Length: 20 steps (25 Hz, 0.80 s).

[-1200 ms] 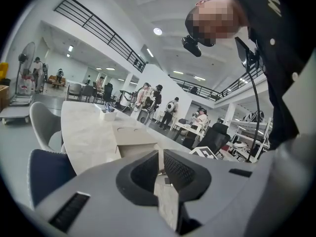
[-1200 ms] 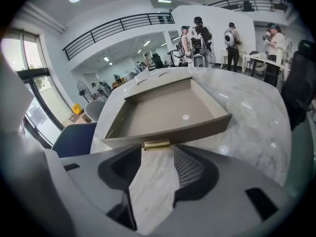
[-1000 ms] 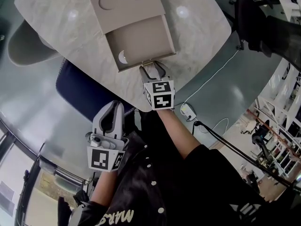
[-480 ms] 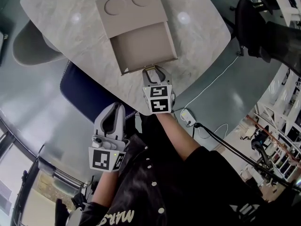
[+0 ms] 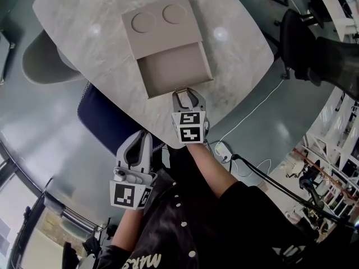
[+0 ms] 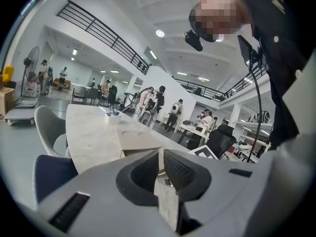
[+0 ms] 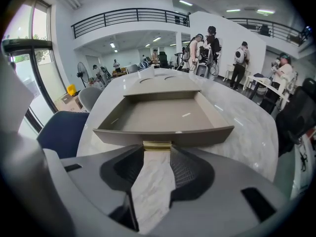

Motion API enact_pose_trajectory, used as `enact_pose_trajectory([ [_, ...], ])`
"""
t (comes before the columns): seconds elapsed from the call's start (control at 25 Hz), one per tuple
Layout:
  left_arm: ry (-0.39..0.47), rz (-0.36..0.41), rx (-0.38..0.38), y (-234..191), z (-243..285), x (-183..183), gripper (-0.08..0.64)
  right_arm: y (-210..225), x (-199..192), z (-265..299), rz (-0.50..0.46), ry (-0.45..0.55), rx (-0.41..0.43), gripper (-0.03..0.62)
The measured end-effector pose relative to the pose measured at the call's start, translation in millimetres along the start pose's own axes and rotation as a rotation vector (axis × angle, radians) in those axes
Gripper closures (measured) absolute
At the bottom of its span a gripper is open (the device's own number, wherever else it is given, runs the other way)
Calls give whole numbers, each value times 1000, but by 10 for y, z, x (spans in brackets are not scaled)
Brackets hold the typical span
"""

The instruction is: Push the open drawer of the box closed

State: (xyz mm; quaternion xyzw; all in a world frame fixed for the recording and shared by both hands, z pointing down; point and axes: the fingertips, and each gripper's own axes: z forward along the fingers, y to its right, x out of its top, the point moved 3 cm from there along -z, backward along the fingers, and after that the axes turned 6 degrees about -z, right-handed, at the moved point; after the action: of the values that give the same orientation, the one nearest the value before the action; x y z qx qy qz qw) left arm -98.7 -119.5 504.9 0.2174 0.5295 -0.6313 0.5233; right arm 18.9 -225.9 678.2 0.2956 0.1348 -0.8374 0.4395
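Observation:
A taupe box point(image 5: 162, 21) lies on the marble table point(image 5: 241, 49) with its drawer point(image 5: 174, 69) pulled out towards me and nothing inside it. A small brass handle point(image 7: 157, 145) sits at the middle of the drawer's front wall. My right gripper point(image 5: 184, 92) points down at that front. Its jaws have just been closing, and the handle now fills the gap between their tips. In the right gripper view the right gripper point(image 7: 157, 149) rests on the marble. My left gripper point(image 5: 137, 138) hangs below the table edge by my body, shut on nothing. Over the left gripper point(image 6: 161, 154) the box point(image 6: 138, 139) shows far off.
A dark blue chair point(image 5: 106, 116) is tucked under the near table edge, and a grey chair point(image 5: 42, 66) stands at the left. A white cable with an adapter point(image 5: 223, 148) lies on the floor. A black chair point(image 5: 303, 38) stands at the right. People stand in the hall behind.
The right gripper's jaws have narrowed around the brass handle at the drawer front. The left gripper has kept its place by my body.

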Motion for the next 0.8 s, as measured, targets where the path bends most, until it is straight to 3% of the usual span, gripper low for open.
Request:
enact_pose_trajectory([
  [0.8, 5, -28, 35, -172, 177, 33, 519, 149, 573, 542, -21, 21, 3, 430],
])
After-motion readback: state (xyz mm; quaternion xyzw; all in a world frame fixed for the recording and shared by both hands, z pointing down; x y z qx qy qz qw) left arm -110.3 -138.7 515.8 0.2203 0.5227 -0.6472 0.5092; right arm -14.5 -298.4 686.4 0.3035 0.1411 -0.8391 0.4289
